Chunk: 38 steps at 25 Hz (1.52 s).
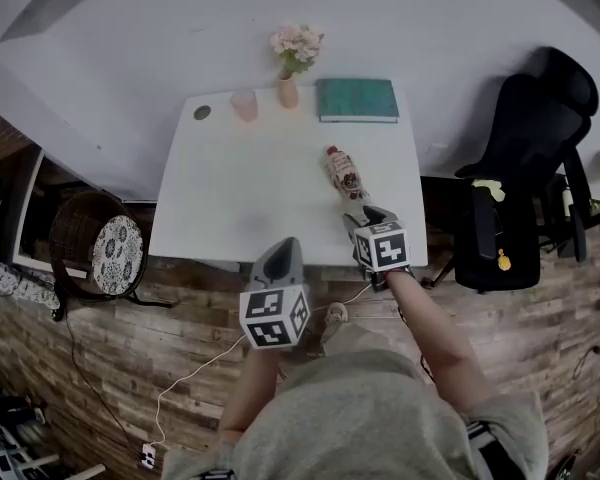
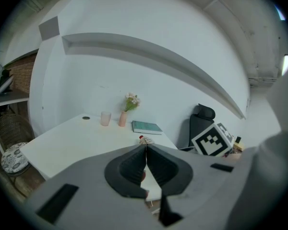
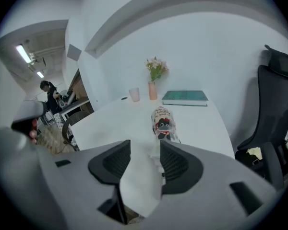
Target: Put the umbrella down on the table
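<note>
The folded umbrella, in a white and red patterned sleeve, lies on the white table near its right front part. My right gripper hovers at the table's front edge just behind the umbrella's handle end. In the right gripper view its jaws stand apart with only the white tabletop between them, and the umbrella lies free a little ahead. My left gripper hangs off the front edge, left of the right one. Its pads meet with nothing between them. The umbrella peeks just beyond its tips.
At the table's back edge stand a pink cup, a vase of flowers and a green book; a small dark disc lies at the back left. A black office chair is right of the table, a wicker stool left.
</note>
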Each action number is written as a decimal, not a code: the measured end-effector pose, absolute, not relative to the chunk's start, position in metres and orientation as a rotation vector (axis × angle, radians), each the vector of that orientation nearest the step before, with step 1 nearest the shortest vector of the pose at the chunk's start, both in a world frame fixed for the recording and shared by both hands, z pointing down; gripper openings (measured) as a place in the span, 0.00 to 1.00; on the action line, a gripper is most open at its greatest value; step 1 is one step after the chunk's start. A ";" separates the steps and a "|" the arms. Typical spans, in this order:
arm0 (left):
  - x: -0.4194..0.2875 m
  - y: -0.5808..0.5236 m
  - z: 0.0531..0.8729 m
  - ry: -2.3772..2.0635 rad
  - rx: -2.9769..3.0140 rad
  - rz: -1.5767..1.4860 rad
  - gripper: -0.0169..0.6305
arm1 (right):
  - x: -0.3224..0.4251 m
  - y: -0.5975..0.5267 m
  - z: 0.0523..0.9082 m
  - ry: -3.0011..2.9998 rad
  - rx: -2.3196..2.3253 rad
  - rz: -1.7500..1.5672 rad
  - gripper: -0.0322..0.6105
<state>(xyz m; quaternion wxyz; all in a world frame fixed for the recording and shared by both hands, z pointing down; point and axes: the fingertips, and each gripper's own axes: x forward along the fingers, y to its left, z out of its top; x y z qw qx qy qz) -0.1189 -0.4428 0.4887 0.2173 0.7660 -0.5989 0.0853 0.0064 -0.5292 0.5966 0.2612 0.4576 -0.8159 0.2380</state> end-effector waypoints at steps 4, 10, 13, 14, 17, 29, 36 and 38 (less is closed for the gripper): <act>-0.120 -0.413 0.489 -1.664 2.127 0.219 0.04 | 0.003 -0.493 0.571 -2.275 1.285 0.608 0.27; -0.121 -0.373 0.484 -1.662 2.147 0.202 0.04 | -0.004 -0.442 0.537 -2.345 1.344 0.560 0.15; -0.118 -0.353 0.481 -1.662 2.157 0.193 0.04 | -0.002 -0.417 0.525 -2.371 1.368 0.554 0.09; -0.117 -0.346 0.480 -1.663 2.159 0.191 0.04 | -0.001 -0.408 0.523 -2.378 1.374 0.553 0.07; -0.116 -0.325 0.479 -1.668 2.165 0.185 0.04 | 0.003 -0.382 0.517 -2.391 1.389 0.549 0.06; -0.121 -0.237 0.476 -1.700 2.159 0.160 0.04 | 0.012 -0.280 0.489 -2.453 1.446 0.478 0.05; -0.120 -0.176 0.475 -1.702 2.159 0.156 0.04 | 0.014 -0.213 0.477 -2.475 1.461 0.453 0.05; -0.119 -0.163 0.476 -1.698 2.153 0.154 0.04 | 0.017 -0.197 0.473 -2.477 1.469 0.437 0.05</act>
